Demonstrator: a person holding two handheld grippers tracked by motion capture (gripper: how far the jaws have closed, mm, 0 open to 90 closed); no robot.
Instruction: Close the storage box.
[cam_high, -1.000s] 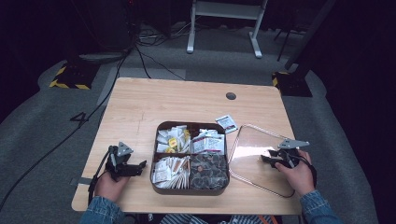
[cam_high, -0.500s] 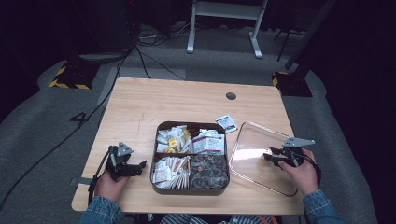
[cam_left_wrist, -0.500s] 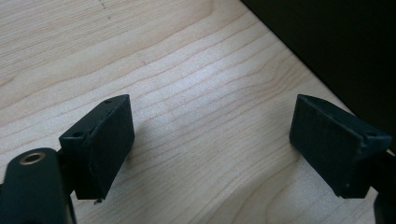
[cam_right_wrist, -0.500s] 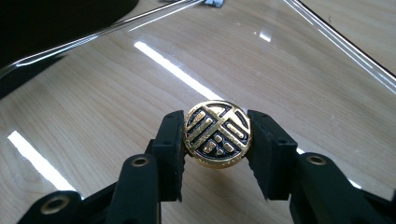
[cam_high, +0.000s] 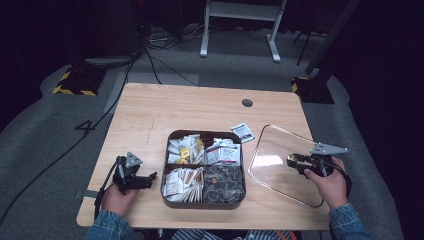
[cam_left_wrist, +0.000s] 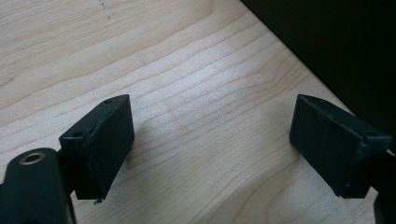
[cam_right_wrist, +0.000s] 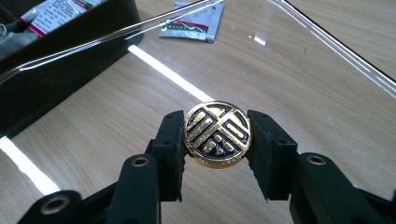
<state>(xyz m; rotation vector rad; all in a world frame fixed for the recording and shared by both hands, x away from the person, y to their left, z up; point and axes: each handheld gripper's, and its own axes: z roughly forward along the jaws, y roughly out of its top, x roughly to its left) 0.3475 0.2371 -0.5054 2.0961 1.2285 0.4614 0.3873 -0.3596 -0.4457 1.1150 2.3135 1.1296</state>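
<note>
Since the earlier frames the clear lid (cam_high: 285, 165) has tipped up off the tabletop (cam_high: 150, 120), lifted by the right tongs (cam_right_wrist: 218, 135), which pinch its gold knob (cam_right_wrist: 218, 134). The lid hangs just right of the 4-part tray (cam_high: 165, 175). Held by that small knob alone, it could swing or slip and strike the tray's wall. The left tongs (cam_left_wrist: 210, 140) rest open, holding nothing.

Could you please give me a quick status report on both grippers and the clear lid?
Right gripper shut on round gold-and-black knob of clear plastic lid, lid tilted beside dark four-compartment box. Left gripper open over bare wooden table. Loose white sachet lies near lid's edge.
</note>
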